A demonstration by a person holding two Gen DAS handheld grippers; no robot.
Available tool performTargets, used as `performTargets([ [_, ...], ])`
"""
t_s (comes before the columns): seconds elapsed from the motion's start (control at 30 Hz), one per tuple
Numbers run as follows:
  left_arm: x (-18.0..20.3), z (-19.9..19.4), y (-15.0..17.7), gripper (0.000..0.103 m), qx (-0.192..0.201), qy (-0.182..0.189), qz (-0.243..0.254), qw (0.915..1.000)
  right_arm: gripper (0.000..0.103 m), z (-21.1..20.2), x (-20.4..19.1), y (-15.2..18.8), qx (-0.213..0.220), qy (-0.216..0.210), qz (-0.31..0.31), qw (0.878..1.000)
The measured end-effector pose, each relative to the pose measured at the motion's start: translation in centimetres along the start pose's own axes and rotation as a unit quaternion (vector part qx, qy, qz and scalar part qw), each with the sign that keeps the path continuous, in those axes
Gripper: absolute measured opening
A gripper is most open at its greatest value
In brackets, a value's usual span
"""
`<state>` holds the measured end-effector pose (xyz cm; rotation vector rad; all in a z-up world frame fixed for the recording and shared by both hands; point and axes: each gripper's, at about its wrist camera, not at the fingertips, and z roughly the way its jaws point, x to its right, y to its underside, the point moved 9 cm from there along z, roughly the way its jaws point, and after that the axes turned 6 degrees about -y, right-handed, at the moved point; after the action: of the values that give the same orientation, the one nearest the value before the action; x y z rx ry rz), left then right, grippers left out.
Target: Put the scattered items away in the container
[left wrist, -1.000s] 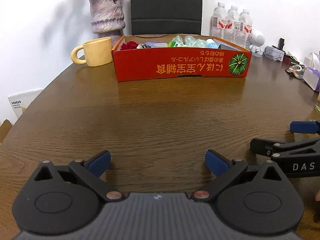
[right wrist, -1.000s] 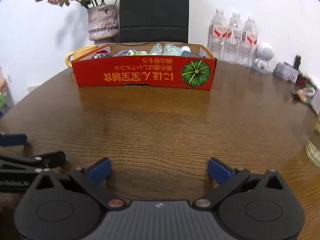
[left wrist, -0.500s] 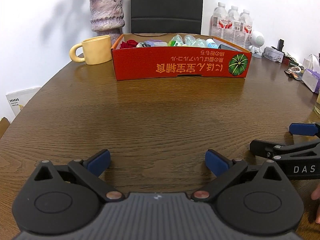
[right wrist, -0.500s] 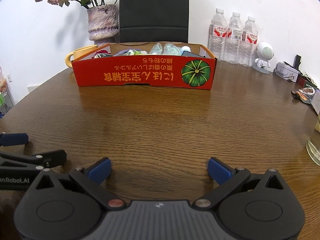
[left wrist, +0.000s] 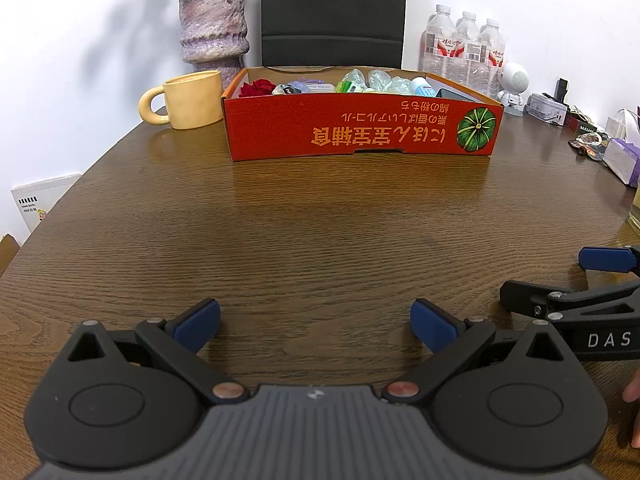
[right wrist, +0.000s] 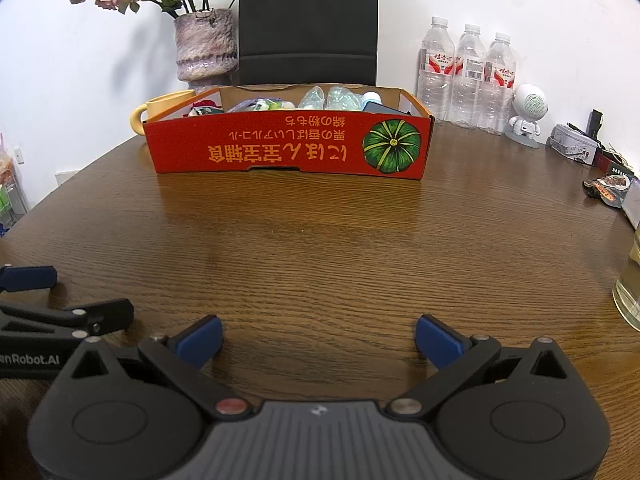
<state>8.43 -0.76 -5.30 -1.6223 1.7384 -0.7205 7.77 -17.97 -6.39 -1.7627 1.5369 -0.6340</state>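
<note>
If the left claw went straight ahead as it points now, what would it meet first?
Bare table first, then probably the red box's front wall; the open left claw holds nothing. Depth is hard to judge.

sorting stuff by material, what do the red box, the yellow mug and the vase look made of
Red box: printed cardboard, going by the brown raw inner walls, folded edges and matte face.
Yellow mug: probably glazed ceramic; thick wall and handle, soft sheen.
Vase: likely stoneware or pottery with a mottled purple-grey, rough, ribbed surface; material uncertain.
</note>
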Motion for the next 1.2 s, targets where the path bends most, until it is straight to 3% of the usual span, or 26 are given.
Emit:
performTargets([
  [1.2, -0.10, -0.06, -0.01, 0.103, 0.001, 0.001, 0.001, 1.0000, 0.103, -0.22, 0.11, 0.16, 0.000, -0.003, -0.003, 1.000],
])
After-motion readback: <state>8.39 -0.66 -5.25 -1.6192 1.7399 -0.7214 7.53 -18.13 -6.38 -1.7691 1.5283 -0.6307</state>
